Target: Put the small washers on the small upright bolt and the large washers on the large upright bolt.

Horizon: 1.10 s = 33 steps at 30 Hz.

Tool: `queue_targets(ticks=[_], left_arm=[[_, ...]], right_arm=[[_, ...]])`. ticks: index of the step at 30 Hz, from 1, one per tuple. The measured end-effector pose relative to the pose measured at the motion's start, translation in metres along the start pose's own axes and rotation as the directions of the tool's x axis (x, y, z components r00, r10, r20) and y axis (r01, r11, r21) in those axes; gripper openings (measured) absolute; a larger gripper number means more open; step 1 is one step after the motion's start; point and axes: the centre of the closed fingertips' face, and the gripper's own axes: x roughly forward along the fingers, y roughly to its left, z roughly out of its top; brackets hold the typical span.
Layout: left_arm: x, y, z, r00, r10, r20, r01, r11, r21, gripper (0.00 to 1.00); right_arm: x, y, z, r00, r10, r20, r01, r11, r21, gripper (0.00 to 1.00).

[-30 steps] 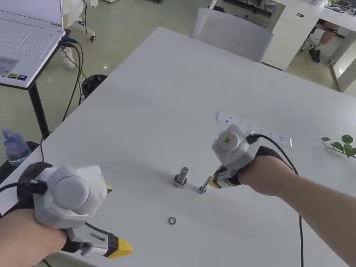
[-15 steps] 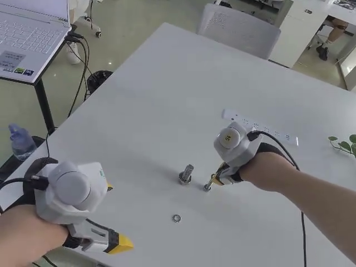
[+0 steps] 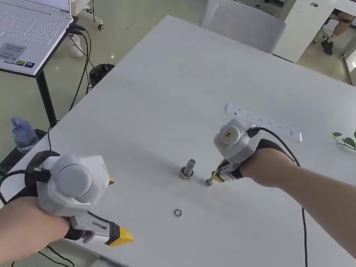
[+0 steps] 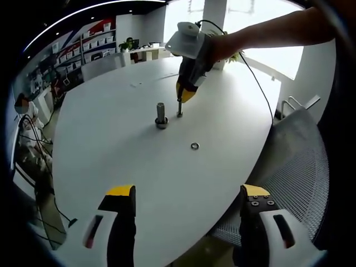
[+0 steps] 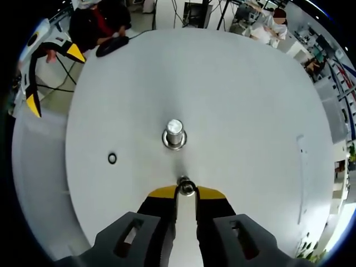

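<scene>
Only our view is shifting; our right hand-held gripper [image 5: 186,194] is staying narrow at the small bolt [image 3: 209,181], the left hand-held gripper [image 4: 188,192] gaping; next, the loose washer [image 3: 178,212].

Left gripper [image 3: 116,209]: pale grey housing, round domed cap, grey-black jaws tipped yellow, black cable [image 3: 16,175] at the rear. Right gripper [image 3: 213,179]: same build, yellow mark on its cap. I note a black band [image 3: 271,151] over that hand.

large bolt [image 3: 188,168]: 1 | small bolt [image 3: 209,181]: 1 | loose washer [image 3: 178,212]: 1 | laptop [image 3: 28,32]: 1
</scene>
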Motion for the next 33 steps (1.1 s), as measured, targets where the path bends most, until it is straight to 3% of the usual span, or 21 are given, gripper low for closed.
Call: queue_targets(ticks=[15, 33], left_arm=[[0.003, -0.001, -0.005, 0.9999, -0.012, -0.012, 0.011, 1.000, -0.011, 0.75], [0.004, 0.002, -0.011, 0.9996, -0.011, -0.025, 0.010, 0.999, -0.033, 0.75]], right_arm=[[0.021, 0.005, -0.011, 0.9994, 0.030, -0.016, -0.030, 1.000, 0.004, 0.13], [0.037, 0.008, -0.011, 0.9985, 0.047, -0.029, -0.047, 0.999, -0.016, 0.13]])
